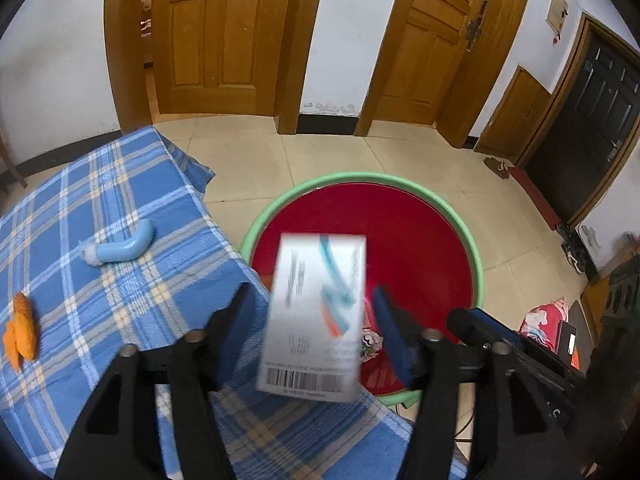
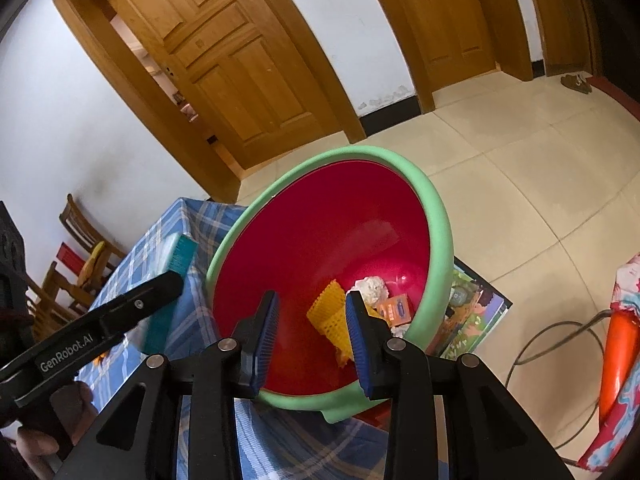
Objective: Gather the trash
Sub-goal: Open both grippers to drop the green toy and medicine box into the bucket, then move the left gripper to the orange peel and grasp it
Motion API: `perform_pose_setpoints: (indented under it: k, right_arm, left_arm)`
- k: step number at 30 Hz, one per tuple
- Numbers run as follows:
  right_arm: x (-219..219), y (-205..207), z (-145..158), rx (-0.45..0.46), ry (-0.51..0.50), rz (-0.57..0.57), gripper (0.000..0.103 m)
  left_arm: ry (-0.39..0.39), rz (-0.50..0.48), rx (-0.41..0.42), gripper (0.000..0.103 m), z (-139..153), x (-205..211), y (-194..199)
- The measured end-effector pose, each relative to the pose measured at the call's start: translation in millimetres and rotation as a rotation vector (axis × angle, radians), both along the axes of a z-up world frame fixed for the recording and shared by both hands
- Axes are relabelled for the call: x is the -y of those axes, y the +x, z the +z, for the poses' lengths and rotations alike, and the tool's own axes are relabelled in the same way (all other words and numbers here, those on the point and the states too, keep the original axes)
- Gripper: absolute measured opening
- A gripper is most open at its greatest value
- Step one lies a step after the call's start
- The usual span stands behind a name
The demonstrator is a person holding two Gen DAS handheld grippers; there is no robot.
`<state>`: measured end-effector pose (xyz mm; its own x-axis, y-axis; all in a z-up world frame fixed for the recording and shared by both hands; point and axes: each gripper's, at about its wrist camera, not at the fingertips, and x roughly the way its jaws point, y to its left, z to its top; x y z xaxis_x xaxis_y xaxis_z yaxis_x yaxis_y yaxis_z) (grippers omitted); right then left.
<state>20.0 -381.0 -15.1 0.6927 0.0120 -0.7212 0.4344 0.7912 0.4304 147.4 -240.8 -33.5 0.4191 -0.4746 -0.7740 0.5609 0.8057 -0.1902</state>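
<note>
A red basin with a green rim (image 1: 460,232) (image 2: 436,216) stands at the table's edge. My left gripper (image 1: 316,300) is open; a blurred white toothbrush box (image 1: 316,320) hangs loose between its spread jaws, over the basin's near side. In the right wrist view the box (image 2: 168,280) shows its teal edge beside the left gripper's finger. My right gripper (image 2: 312,320) is shut on the basin's near rim, tilting it. Inside lie yellow mesh (image 2: 328,312), crumpled white paper (image 2: 372,286) and an orange packet (image 2: 396,308). A blue tube (image 1: 124,248) and orange scraps (image 1: 22,326) lie on the table.
A blue plaid cloth (image 1: 120,184) covers the table. Wooden doors (image 1: 212,36) and tiled floor (image 1: 340,160) are behind. Wooden chairs (image 2: 80,256) stand at left; a picture book (image 2: 472,316) lies on the floor under the basin, with a cable (image 2: 560,328) nearby.
</note>
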Motion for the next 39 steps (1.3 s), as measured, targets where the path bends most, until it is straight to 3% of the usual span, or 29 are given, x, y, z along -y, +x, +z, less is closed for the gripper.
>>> perform_pose_setpoints:
  k: [10,19,39]
  right_arm:
    - [0,-7,3,0.0,0.001,-0.015,0.039]
    - [-16,-7,15,0.028,0.0,0.029,0.055]
    - [-59,4,29,0.028,-0.032,0.088,0.058]
  left_arm:
    - [-0.016,0.025,0.008,0.067,5,-9,-4]
    - [-0.01,0.091,0.031,0.067,13,-40,-3]
    - [-0.029,0.278,0.054,0.067,24,-140,13]
